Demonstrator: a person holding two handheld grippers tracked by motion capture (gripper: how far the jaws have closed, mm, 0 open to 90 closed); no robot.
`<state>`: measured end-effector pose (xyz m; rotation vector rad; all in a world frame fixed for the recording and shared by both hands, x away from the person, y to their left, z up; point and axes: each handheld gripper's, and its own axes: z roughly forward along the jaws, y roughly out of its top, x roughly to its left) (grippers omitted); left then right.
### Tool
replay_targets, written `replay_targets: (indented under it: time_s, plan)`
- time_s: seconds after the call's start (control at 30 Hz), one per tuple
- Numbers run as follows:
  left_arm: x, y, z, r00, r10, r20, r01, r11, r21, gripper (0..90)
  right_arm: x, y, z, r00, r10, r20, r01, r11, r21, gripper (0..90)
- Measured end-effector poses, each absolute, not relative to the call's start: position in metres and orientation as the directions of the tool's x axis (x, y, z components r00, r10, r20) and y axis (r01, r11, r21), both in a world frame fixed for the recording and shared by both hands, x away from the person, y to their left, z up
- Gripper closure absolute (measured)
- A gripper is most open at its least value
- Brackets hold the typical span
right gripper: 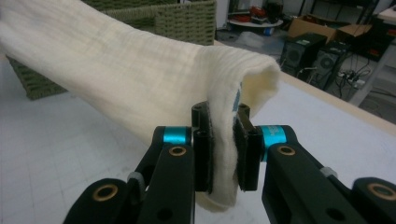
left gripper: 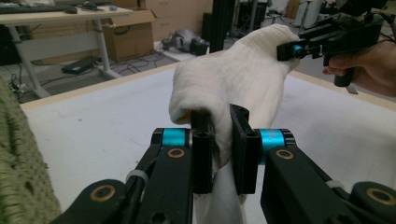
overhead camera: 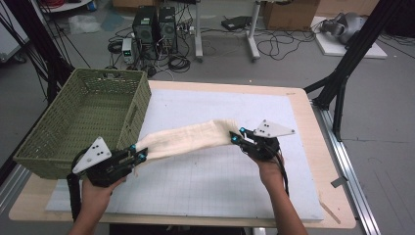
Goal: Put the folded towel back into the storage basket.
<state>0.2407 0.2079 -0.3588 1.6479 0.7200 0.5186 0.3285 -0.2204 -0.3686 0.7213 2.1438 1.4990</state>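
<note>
Two forearms come in from the bottom of the high view, and each hand holds one gripper above the white mat (overhead camera: 205, 191) that covers the wooden table (overhead camera: 313, 147). Between both grippers hangs a cream cloth (overhead camera: 188, 137), stretched in a soft band and lifted off the mat.

At the near left, the left gripper (overhead camera: 138, 153) is closed on one end of the cloth. In the left gripper view its two black jaws stand close together with a fold of cloth (left gripper: 224, 140) pressed between them, and a loose tail falls below the jaws. Beyond the jaws the cloth rises and runs away to the right gripper (left gripper: 285, 50), which a hand (left gripper: 369, 70) holds at the far end.

A little farther and to the right, the right gripper (overhead camera: 235, 135) pinches the other end. In the right gripper view its jaws are pressed on a folded edge of the cloth (right gripper: 223, 154), and from this gripper the band goes up and to the left.

Just beside the left gripper, on its left side, stands a green woven basket (overhead camera: 83, 147) on the table edge. The basket (right gripper: 187, 18) is also seen behind the cloth in the right gripper view.

Behind the table, on the grey floor, are computer towers (overhead camera: 155, 27) with many cables, and cardboard boxes (overhead camera: 288, 14).
</note>
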Motion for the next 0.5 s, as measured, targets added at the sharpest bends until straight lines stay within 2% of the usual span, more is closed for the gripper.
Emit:
replay_targets:
  time_s: [0.5]
  plan:
    - [0.23,0.237,-0.342,0.643,0.764,-0.042,0.149,-0.071,0.986,80.4,0.365,-0.172,-0.334,-0.798,0.598,-0.078,0.133,0.301,0.944,80.5]
